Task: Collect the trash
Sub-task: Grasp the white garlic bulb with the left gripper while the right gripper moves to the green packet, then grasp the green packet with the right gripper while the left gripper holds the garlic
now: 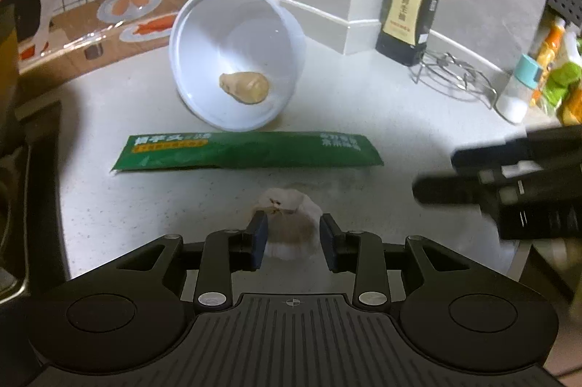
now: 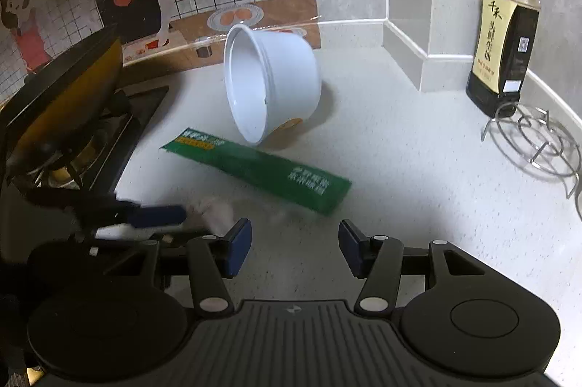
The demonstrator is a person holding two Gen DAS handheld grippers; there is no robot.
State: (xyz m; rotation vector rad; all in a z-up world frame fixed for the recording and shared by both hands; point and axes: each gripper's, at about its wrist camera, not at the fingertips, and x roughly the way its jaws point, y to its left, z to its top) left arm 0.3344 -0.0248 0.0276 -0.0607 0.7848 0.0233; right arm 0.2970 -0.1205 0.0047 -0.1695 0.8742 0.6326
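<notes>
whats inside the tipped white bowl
The left wrist view looks into the white bowl, lying on its side: one beige lump rests on the lower wall, nothing else visible. From the right wrist view the bowl's wall hides the lump.

right wrist view: fingers apart over the bench

the right gripper (image 2: 294,247) is hovering with its blue fingers (image 2: 238,247) standing apart, nothing between them. ahead, a green wrapper (image 2: 254,170) is lying flat before a tipped white bowl (image 2: 271,85). the left gripper (image 2: 160,215) is reaching in beside a pale crumpled scrap (image 2: 214,210).
</notes>
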